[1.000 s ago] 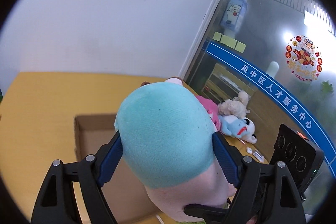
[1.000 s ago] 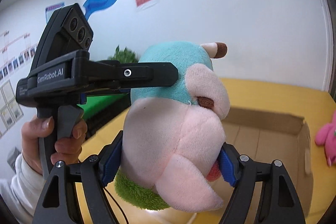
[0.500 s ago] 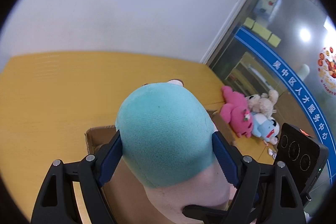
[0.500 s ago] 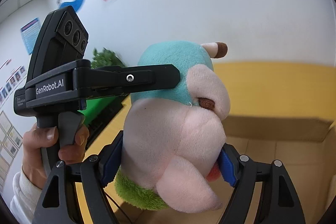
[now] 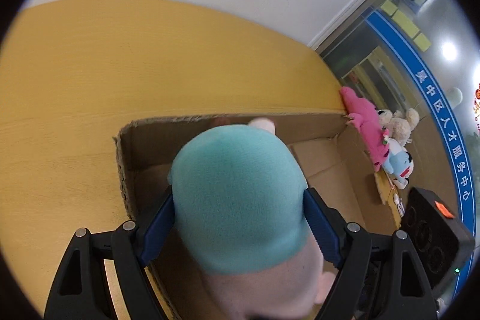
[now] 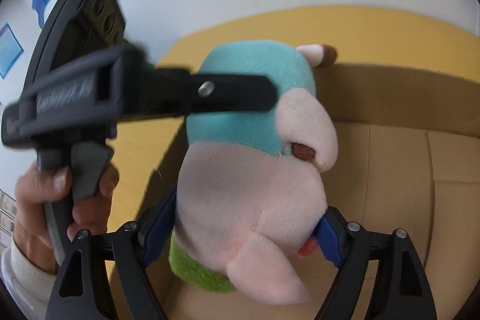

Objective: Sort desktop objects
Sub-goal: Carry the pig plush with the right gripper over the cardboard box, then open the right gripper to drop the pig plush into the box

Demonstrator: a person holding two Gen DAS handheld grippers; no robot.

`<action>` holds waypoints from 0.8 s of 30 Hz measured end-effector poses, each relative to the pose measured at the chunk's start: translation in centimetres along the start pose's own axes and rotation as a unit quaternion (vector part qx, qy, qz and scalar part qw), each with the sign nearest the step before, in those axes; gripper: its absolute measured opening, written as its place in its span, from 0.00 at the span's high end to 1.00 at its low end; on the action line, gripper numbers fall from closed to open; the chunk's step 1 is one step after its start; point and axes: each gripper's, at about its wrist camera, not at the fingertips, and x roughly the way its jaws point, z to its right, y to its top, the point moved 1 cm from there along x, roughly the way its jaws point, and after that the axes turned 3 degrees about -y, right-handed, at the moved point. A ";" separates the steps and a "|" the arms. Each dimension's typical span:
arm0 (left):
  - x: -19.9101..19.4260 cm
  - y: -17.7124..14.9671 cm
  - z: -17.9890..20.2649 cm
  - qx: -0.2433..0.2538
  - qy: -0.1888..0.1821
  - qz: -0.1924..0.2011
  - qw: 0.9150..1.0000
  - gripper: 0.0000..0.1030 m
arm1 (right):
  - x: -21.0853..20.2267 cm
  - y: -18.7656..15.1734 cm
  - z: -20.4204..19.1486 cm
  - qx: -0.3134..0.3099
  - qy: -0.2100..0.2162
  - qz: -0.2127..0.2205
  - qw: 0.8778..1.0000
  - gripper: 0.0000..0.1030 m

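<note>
While both grippers gripped the same plush toy, it hung over the open cardboard box that sat on the yellow table. The left gripper had its blue-padded fingers pressed against either side of the toy's teal head, closed only as far as the head's width allowed. In the right wrist view, the right gripper had its fingers clamped on the toy's pale pink body lower down, likewise held apart by the plush between them. The toy's snout was pink with a brown nostril patch, a small pink and brown horn stood at the top of the head, a green fuzzy part showed at the bottom, and a small red bit poked out beside the right-hand finger. The left gripper crossed that view as a black bar touching the teal head, its handle held in the person's left hand, with a white sleeve at the wrist. The image of that gripper was motion-blurred. Beyond the far right corner of the box, a pink plush, a cream plush and a light blue plush lay close together on the table near a glass wall with a blue band of Chinese characters.
</note>
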 end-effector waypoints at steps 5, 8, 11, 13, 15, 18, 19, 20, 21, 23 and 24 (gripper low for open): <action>-0.5 0.2 -0.6 -0.007 -0.016 0.001 1.000 0.20 | -1.1 -1.8 0.0 -0.014 0.035 0.001 0.999 0.15; -0.6 0.1 -0.4 -0.004 -0.006 0.008 1.000 0.20 | -1.1 -2.4 1.1 -0.013 0.051 -0.004 0.999 0.19; -1.3 0.0 -0.3 -0.009 0.002 0.017 1.000 0.20 | -0.4 -3.1 1.5 -0.029 0.045 -0.019 0.998 0.20; -2.1 0.1 -0.5 -0.012 0.011 0.024 1.000 0.20 | -0.3 -3.5 1.6 -0.037 0.057 -0.016 0.998 0.20; -3.4 0.1 -0.4 -0.013 0.008 0.039 0.999 0.20 | -0.5 -3.8 1.7 -0.050 0.064 -0.014 0.997 0.20; -5.1 0.0 -0.2 -0.011 0.013 0.060 0.998 0.20 | -0.6 -4.2 1.2 -0.069 0.076 -0.018 0.995 0.20; -5.7 -0.1 -0.1 -0.011 0.018 0.069 0.997 0.20 | -0.6 -4.3 1.0 -0.073 0.074 -0.017 0.994 0.20; -6.1 -0.1 0.1 -0.013 0.021 0.075 0.997 0.20 | -0.6 -4.3 1.0 -0.072 0.074 -0.017 0.995 0.18; -6.7 -0.2 0.2 -0.016 0.025 0.082 0.996 0.20 | -0.6 -4.3 1.1 -0.065 0.079 -0.015 0.995 0.16; -7.9 -0.8 0.6 -0.020 0.027 0.096 0.995 0.20 | -1.0 -4.4 1.7 -0.042 0.086 -0.014 0.995 0.12; -8.5 -1.1 0.9 -0.018 0.027 0.103 0.994 0.20 | -1.2 -4.5 2.0 -0.023 0.092 -0.015 0.995 0.12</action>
